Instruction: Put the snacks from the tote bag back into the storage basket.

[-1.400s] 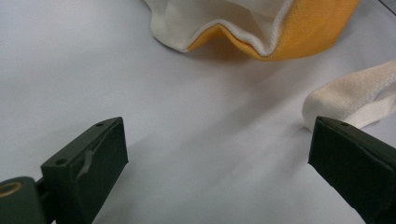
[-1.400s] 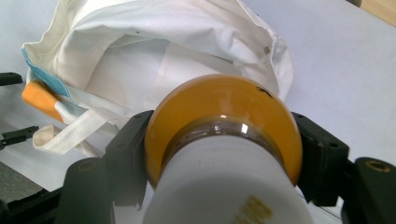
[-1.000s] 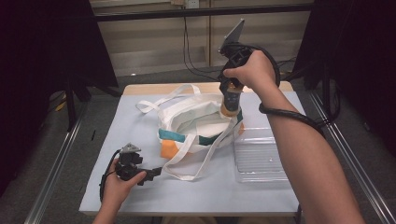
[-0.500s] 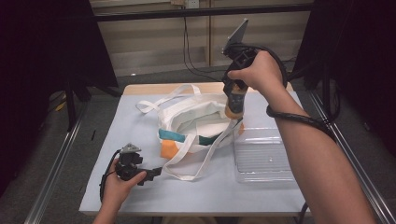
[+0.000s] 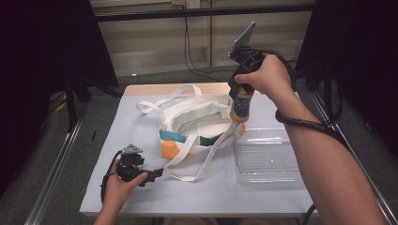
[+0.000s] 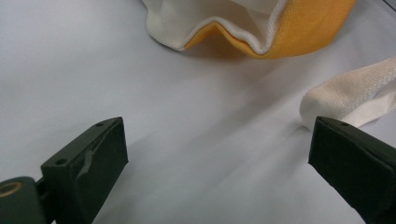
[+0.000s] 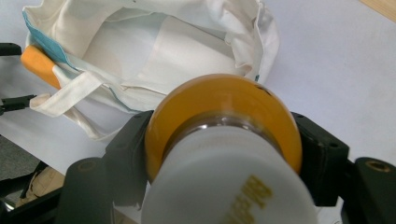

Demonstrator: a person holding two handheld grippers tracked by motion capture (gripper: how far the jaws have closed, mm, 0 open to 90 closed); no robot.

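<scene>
The right tool is clamped on an amber bottle with a white cap, holding it above the back right rim of the open white tote bag, which lies at the middle of the worktop. At about eight o'clock from the bag, the left tool rests low on the worktop with its jaws standing wide apart and nothing between them, pointing toward the bag's orange corner and a loose white strap. A clear plastic tray sits at four o'clock from the bag, just beside it.
</scene>
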